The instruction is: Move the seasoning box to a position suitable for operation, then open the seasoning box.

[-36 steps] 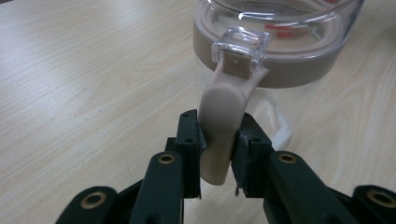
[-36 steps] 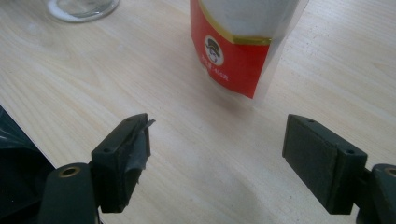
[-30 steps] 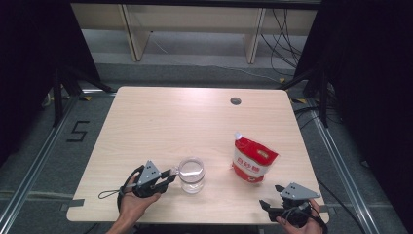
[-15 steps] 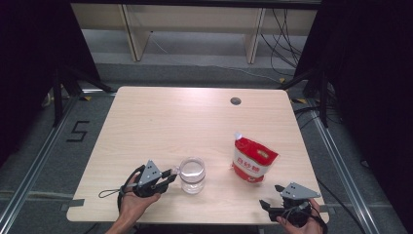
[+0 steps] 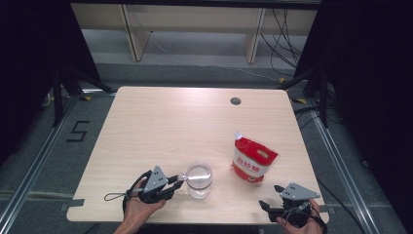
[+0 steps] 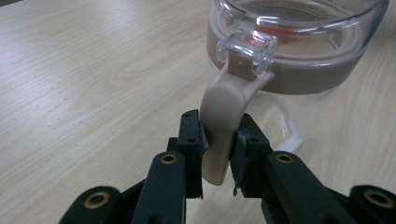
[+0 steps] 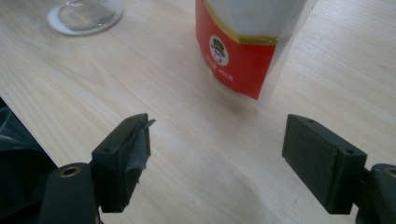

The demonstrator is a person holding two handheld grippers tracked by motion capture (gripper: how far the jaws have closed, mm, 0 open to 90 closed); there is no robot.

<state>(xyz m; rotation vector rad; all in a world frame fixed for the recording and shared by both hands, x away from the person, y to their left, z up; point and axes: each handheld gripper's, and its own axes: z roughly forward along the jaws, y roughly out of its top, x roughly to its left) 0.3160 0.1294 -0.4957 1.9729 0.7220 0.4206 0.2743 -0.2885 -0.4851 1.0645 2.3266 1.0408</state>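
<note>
Wooden table [image 5: 170, 126] | left fingers [image 6: 191, 140] clamp jar latch [image 6: 224, 112] | right fingers [image 7: 130, 144] apart

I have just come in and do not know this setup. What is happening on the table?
A person works with two hand-held grippers. The left gripper is shut on the beige tab of a clear glass jar's lid. The right gripper waits open near the table's edge, facing a red and white pouch.

On the surface [image 5: 160, 126], the glass jar [image 5: 198, 179] stands near the front edge, with the pouch [image 5: 253, 161] to its right and slightly farther back, well apart.
</note>
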